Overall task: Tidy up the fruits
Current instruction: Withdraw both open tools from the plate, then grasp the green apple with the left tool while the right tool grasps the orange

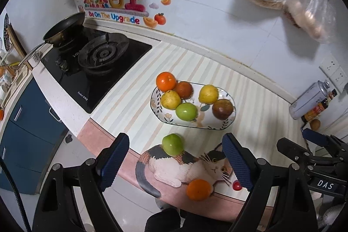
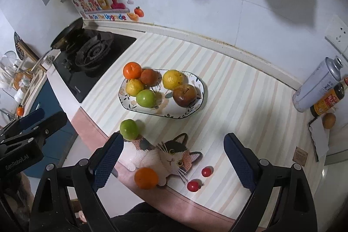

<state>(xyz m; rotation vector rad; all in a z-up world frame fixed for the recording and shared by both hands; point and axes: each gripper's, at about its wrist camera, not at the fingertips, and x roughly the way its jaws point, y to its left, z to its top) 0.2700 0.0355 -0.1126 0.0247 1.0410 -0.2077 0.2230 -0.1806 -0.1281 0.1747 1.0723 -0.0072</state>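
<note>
A black gas stove point(image 1: 95, 71) was set into the white countertop at the left, and a dark frying pan point(image 1: 65, 28) rested on its far burner. A colourful wall sticker point(image 1: 115, 3) was fixed above it. A striped mat with a calico cat print point(image 2: 171, 156) covered the counter. At the right, a grey spray can point(image 2: 315, 84) stood just beside a dark sauce bottle point(image 2: 328, 100).

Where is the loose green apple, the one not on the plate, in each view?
Left wrist: loose green apple, lower centre, on the cat's back.
Right wrist: apple, left of centre, beside the left finger tip.
Shared landmark: cat picture on the mat.
</note>
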